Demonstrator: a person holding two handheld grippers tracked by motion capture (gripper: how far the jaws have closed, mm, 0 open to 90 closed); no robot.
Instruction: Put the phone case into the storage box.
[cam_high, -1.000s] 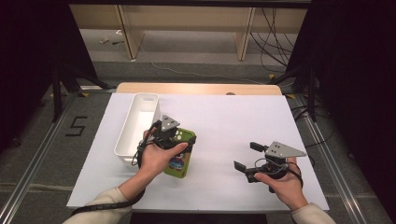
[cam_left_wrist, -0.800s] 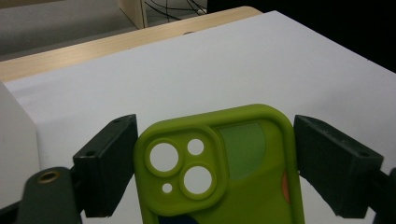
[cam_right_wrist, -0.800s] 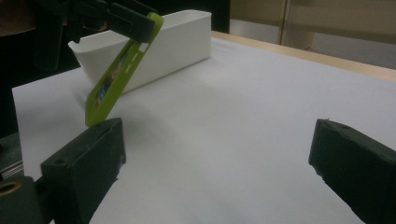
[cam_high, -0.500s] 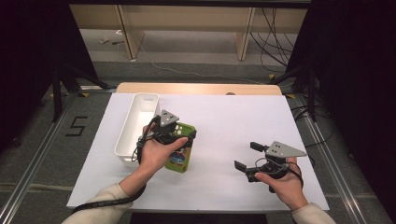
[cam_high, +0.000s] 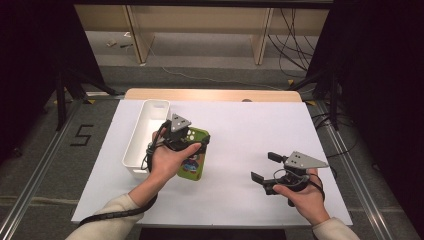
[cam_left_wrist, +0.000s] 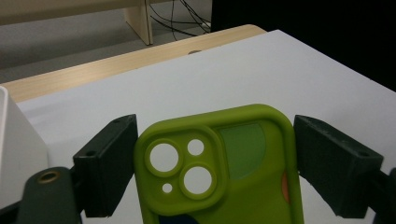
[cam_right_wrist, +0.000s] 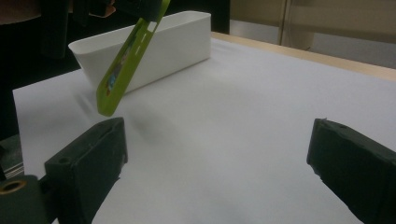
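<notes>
A green phone case (cam_high: 194, 161) with round camera cutouts hangs tilted above the white table sheet, just right of the white bin (cam_high: 138, 134). My left gripper (cam_high: 192, 138) is shut on its upper end. In the left gripper view both black jaws press the sides of the case (cam_left_wrist: 243, 186), with the left gripper (cam_left_wrist: 215, 154) centred on it. In the right gripper view the case (cam_right_wrist: 122, 65) slants in the air in front of the bin (cam_right_wrist: 159, 42). My right gripper (cam_high: 262, 165) rests low at the front right, open, and nothing lies between its jaws (cam_right_wrist: 215, 158).
The long white bin stands lengthwise along the left side of the sheet (cam_high: 250, 125), and its wall (cam_left_wrist: 18, 144) is close to my left jaw. A wooden table edge (cam_high: 210, 94) runs behind the sheet. Shelves and loose cables lie on the floor beyond.
The left hand has shifted a little toward the back with the phone case still in its jaws. The right hand has stayed where it was.
</notes>
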